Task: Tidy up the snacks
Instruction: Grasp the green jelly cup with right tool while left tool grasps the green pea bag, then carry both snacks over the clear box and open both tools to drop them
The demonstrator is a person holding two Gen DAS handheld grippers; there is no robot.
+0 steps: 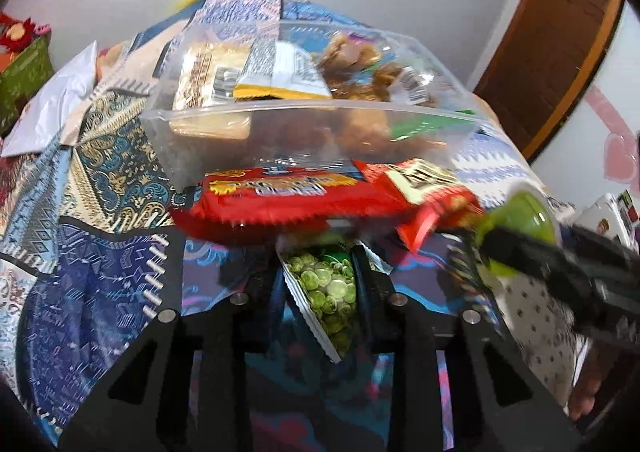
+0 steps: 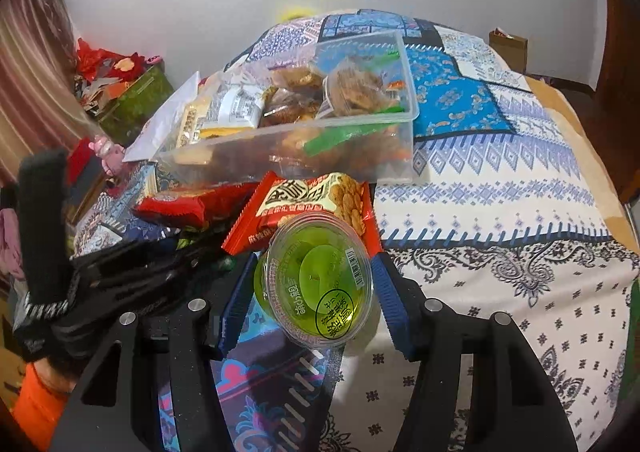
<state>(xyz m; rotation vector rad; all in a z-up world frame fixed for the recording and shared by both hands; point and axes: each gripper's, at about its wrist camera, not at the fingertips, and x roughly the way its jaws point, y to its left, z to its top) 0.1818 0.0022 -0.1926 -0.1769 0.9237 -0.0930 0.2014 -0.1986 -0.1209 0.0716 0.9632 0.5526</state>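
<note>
A clear plastic bin (image 1: pixel 280 109) (image 2: pixel 352 119) holds several snack packets and stands on a patterned cloth. In front of it lie a long red packet (image 1: pixel 288 195) (image 2: pixel 180 205) and a red and cream cracker packet (image 1: pixel 424 187) (image 2: pixel 316 199). My left gripper (image 1: pixel 320 272) is shut on a clear bag of green peas (image 1: pixel 332 292), just before the red packet. My right gripper (image 2: pixel 316 292) is shut on a green jelly cup (image 2: pixel 320 280), also seen at the right of the left wrist view (image 1: pixel 520 219). The left gripper shows at left in the right wrist view (image 2: pixel 132 272).
A white plastic bag (image 1: pixel 48 111) (image 2: pixel 168 123) lies left of the bin. A green box with red decorations (image 2: pixel 132 99) stands at far left. A wooden door (image 1: pixel 552 31) is at right. A brown paper bag (image 2: pixel 508 43) stands beyond the table.
</note>
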